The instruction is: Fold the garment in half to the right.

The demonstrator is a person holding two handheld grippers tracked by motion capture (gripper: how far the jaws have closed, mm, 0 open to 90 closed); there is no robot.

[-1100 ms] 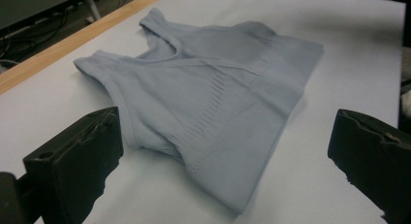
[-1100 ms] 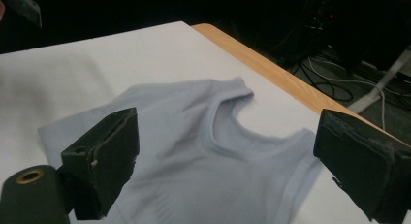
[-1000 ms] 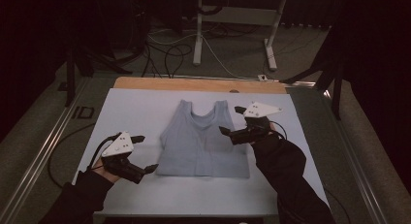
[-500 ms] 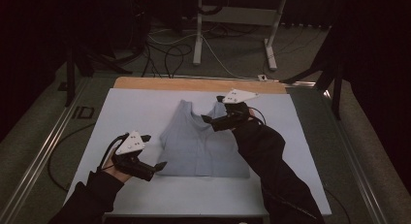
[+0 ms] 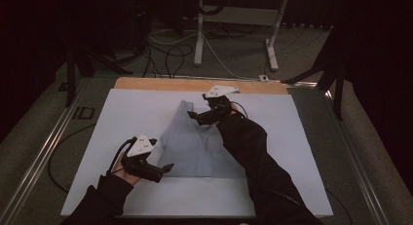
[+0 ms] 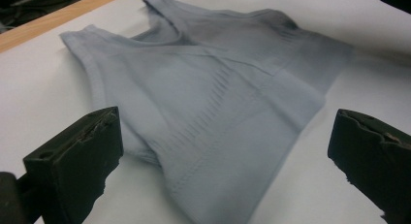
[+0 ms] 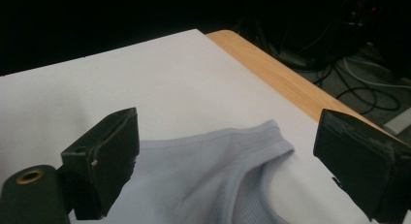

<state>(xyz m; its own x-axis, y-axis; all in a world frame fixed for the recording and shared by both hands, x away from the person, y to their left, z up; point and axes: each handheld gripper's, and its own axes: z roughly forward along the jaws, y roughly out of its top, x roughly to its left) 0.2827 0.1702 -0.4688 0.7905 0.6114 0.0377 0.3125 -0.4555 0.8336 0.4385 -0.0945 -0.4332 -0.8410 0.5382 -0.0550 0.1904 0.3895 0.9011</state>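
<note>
Left gripper (image 5: 163, 169) spread wide, empty, low beside near-left hem of pale blue tank top (image 5: 195, 147). Right gripper (image 5: 195, 116) likewise spread, empty, poised over far-left shoulder strap (image 7: 271, 136). Tank top flat at centre of white board (image 5: 122, 118), neckline far.

Both tongs (image 5: 169, 167) (image 5: 193, 115) agape, empty

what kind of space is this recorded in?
Likely a lab or data-collection workspace, not a home: a white-topped table with a wooden far edge, loose black cables on the grey floor, a white metal stand's legs. A pale blue sleeveless top lies flat between hand-held grippers.
</note>
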